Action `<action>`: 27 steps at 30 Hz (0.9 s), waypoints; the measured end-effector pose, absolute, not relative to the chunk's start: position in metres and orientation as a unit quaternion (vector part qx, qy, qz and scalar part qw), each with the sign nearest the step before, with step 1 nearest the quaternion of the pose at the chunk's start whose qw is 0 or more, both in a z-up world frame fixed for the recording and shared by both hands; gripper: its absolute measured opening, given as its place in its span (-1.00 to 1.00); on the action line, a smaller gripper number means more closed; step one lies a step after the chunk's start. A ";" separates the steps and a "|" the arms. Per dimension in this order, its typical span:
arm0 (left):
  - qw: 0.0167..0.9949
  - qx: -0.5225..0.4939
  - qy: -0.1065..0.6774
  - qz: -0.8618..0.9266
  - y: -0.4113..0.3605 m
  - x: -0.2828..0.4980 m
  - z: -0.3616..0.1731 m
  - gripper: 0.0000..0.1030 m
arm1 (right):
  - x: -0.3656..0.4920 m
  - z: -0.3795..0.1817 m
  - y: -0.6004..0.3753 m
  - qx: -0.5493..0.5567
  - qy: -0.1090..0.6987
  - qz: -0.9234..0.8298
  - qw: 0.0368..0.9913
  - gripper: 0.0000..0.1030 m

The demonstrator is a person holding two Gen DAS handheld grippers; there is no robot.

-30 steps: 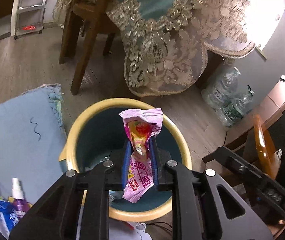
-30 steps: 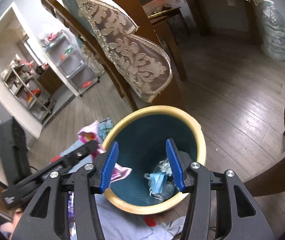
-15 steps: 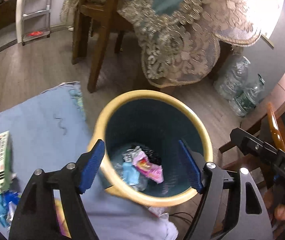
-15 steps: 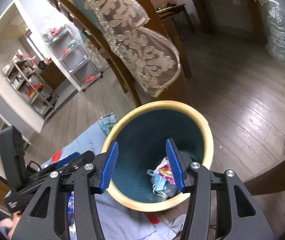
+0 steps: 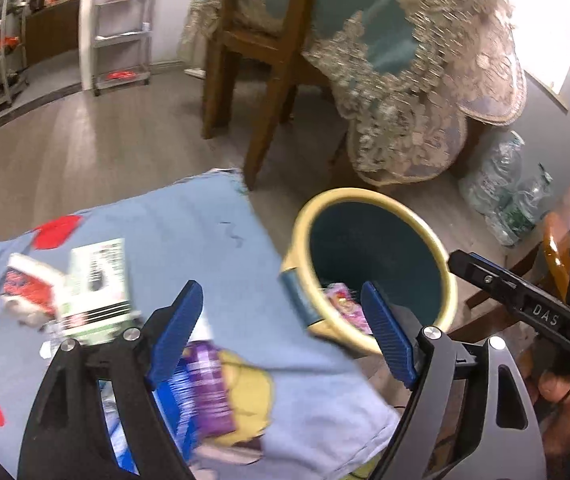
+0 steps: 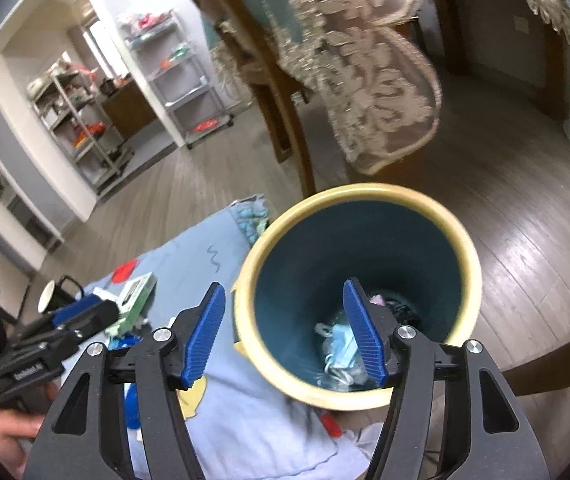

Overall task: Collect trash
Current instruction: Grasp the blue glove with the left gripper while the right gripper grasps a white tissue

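Since a second ago the left gripper (image 5: 281, 336) has let the pink snack wrapper (image 5: 343, 304) drop into the bin (image 5: 369, 196) and swung away to its left; its jaws now stand spread wide and empty over the blue cloth (image 5: 205, 232). Just below it lie a purple packet (image 5: 209, 384) and a blue wrapper (image 5: 173, 404), with a green-and-white box (image 5: 99, 280) and a red-and-white pack (image 5: 29, 284) further off. The right gripper (image 6: 285, 332) hovers above the bin's rim, also spread and holding nothing, its right finger over the mouth and its left one outside the wall. Inside the bin sit a blue face mask (image 6: 337, 340) and other scraps.

The left view is blurred by motion, so a hurried closing could pinch the cloth along with a packet and drag the other litter about. The right gripper is close to the rim; a careless dip could knock the bin over. Both grippers tilt downward, the left angled toward the pile.
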State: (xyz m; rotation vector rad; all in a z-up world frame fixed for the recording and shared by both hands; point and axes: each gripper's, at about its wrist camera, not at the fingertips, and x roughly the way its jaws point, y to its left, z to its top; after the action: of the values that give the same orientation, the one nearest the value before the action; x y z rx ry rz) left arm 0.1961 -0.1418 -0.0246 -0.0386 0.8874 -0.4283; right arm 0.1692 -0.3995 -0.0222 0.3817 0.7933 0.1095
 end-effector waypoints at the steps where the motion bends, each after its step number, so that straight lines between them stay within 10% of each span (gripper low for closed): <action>1: 0.883 -0.021 0.426 -0.196 -0.130 0.195 -0.024 0.55 | 0.170 -0.023 -0.394 0.180 0.387 0.058 0.903 0.23; 15: 0.864 -0.081 0.490 -0.084 0.004 0.193 -0.065 0.49 | 0.177 -0.028 -0.337 0.151 0.410 0.110 0.893 0.24; 27: 0.821 -0.059 0.563 -0.072 0.012 0.207 -0.127 -0.07 | 0.180 -0.041 -0.308 0.122 0.434 0.134 0.882 0.24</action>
State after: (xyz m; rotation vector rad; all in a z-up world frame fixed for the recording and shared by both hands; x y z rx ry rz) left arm 0.2068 0.0121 -0.1270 -0.1248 1.1975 -0.1535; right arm 0.1798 -0.3084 -0.0412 0.2533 0.9043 0.2797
